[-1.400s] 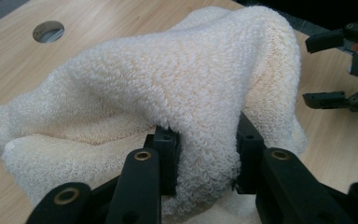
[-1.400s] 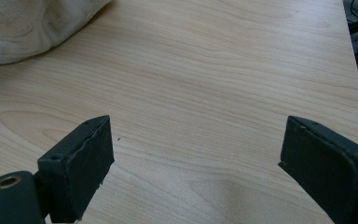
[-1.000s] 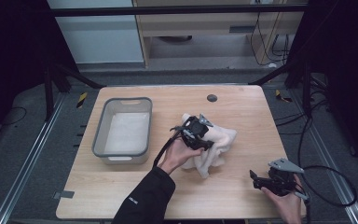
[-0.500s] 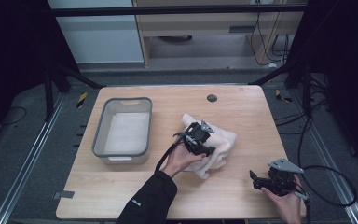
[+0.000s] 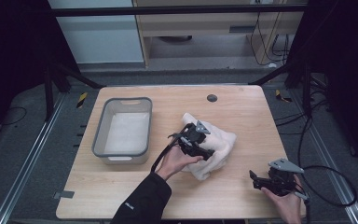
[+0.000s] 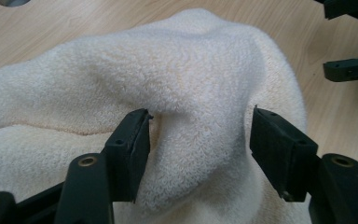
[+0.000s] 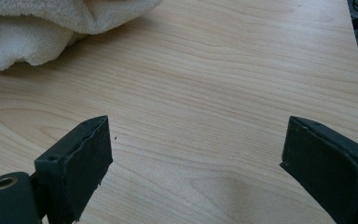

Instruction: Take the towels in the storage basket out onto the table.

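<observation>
A crumpled cream towel (image 5: 220, 142) lies on the wooden table (image 5: 242, 112), right of centre. My left gripper (image 5: 207, 153) rests on top of it, pointing right. In the left gripper view the towel (image 6: 168, 70) bulges up as a thick fold between the jaws of the left gripper (image 6: 200, 116), which is open and astride that fold. My right gripper (image 5: 255, 180) hovers low near the table's front right corner, open, with bare wood between its jaws in the right gripper view (image 7: 196, 126). The towel's edge (image 7: 28, 28) lies beyond it at the upper left.
A grey plastic bin (image 5: 121, 158) with a pale bottom stands left of the towel. A small dark round disc (image 5: 211, 98) sits in the tabletop at the back. Black cables trail off the right side. The right gripper's jaws (image 6: 349, 67) show at the far right of the left gripper view.
My left gripper has shifted slightly toward the person and settled lower onto the towel. The right gripper has stayed in place.
</observation>
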{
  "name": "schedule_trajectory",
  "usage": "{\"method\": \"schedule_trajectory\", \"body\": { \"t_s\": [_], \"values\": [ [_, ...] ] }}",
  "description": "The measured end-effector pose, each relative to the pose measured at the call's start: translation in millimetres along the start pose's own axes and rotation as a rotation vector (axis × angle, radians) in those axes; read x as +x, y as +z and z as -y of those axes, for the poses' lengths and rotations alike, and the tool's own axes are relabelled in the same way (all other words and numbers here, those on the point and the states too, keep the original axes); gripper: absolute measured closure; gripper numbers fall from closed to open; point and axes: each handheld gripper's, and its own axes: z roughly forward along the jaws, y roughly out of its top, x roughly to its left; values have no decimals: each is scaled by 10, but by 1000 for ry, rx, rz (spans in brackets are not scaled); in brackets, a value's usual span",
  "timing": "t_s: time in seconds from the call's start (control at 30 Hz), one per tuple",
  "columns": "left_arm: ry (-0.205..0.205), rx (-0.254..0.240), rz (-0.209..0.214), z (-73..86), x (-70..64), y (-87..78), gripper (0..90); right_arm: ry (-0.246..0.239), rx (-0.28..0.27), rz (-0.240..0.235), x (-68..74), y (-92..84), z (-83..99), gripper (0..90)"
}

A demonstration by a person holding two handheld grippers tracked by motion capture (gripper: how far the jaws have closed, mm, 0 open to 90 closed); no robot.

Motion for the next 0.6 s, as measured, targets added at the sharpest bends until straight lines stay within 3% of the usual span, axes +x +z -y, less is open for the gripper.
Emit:
{"method": "schedule_trajectory", "body": {
  "t_s": [0.2,0.37,0.6],
  "values": [
    [0,-49,-6,34,-11,-237,326,4,-5,-2,-5,-6,-2,82],
    [11,-70,-44,126,12,-446,304,5,-21,1,-1,-25,-14,87],
    [-31,-118,-82,363,114,-702,284,8,-40,-5,9,-56,-31,126]
  ]
}}
